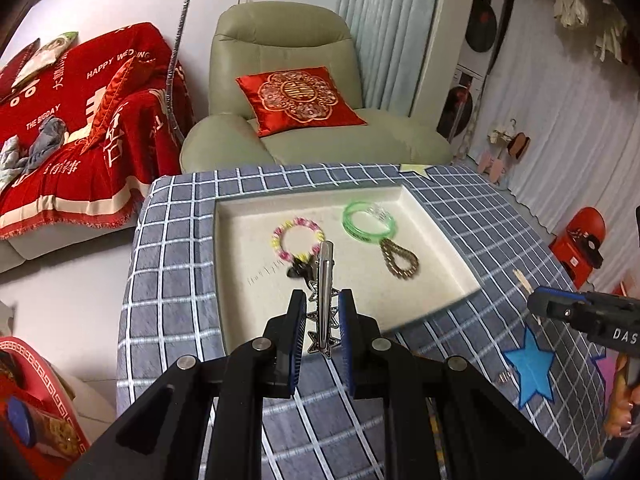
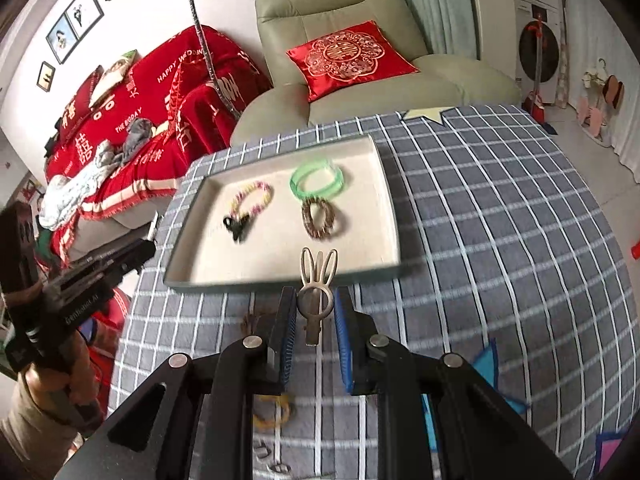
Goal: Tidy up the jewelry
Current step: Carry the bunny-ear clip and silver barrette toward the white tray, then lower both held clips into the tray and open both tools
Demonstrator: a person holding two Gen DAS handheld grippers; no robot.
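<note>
Left gripper (image 1: 323,314) is clamping a silver star hair clip (image 1: 325,300); right gripper (image 2: 315,314) is clamping a rabbit-ear clip (image 2: 317,288), both heading for the tray (image 2: 390,204) ahead for sorting.

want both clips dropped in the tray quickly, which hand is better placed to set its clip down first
Left, probably. The left gripper holds its silver star clip over the tray's near edge, while the right gripper's bunny clip is mostly above the cloth.
</note>
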